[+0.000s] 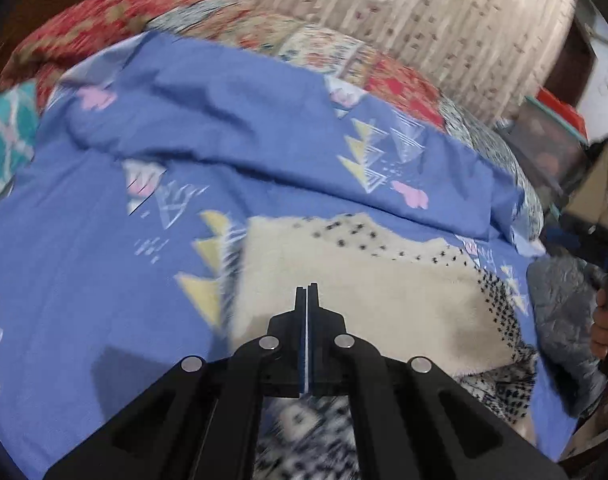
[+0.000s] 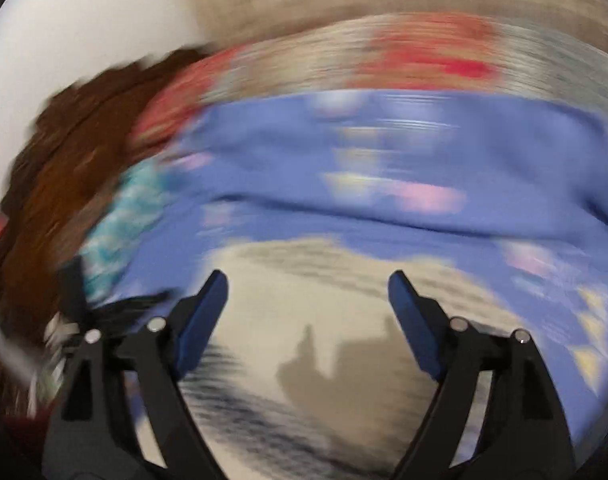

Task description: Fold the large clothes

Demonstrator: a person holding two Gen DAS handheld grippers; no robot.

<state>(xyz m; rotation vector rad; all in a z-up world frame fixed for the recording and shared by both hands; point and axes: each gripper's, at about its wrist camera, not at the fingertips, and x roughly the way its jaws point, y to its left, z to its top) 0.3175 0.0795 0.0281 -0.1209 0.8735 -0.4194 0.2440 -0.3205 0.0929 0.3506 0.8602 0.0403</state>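
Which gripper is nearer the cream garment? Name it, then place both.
Too close to call. The left gripper, shut, hangs over the cream garment, contact unclear. The right gripper, open, hovers above it too, casting a shadow; that view is blurred.

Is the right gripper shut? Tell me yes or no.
No: in the right wrist view the right gripper has its blue-padded fingers spread wide apart above the cream patterned garment, gripping nothing.
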